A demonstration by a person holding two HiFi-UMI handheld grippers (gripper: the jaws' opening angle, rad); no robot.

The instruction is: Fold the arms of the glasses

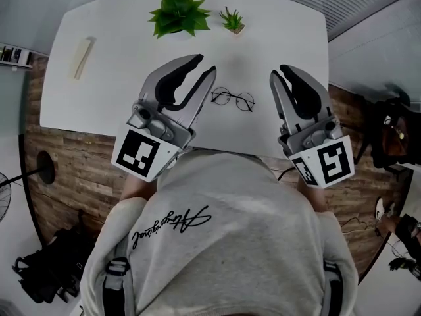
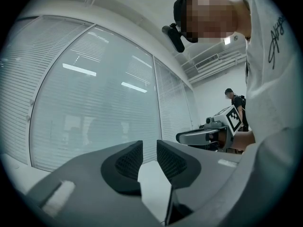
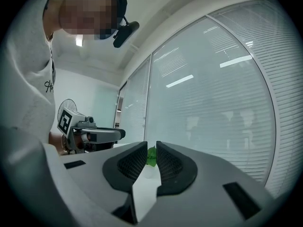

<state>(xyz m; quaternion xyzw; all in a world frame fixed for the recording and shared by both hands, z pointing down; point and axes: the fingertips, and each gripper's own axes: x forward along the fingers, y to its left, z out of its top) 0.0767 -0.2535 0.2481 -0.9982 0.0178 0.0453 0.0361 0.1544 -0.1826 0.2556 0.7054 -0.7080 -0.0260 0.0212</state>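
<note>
Wood-plank flooring [image 1: 79,170] surrounds a white table [image 1: 118,78] with rounded corners, and slatted blinds [image 2: 94,93] cover the curved window wall beyond it. A person in a pale grey sweatshirt [image 1: 223,242] stands at the table's near edge, holding both tools level over it.

The left gripper [image 1: 205,66] is above the near-left part of the tabletop. In the left gripper view its ribbed black pads [image 2: 130,160] stand a narrow gap apart with only bare white table between them, so it grips nothing. The right gripper [image 1: 279,73] is over the near-right part. Its pads [image 3: 169,164] are closer together but still parted and empty, with a distant green plant in a white pot showing through the slit.

At the far edge sits a large leafy plant [image 1: 177,12] whose foliage hides its pot from above. Just to its right a small spiky succulent [image 1: 231,17] fills a small square tan pot [image 1: 237,28]. A pale stick-shaped object [image 1: 83,56] lies alone toward the far-left corner.

The glasses [image 1: 233,99], round-lensed with a thin dark frame, lie flat on the table between the two grippers, touched by neither. Whether their arms are folded cannot be made out.
</note>
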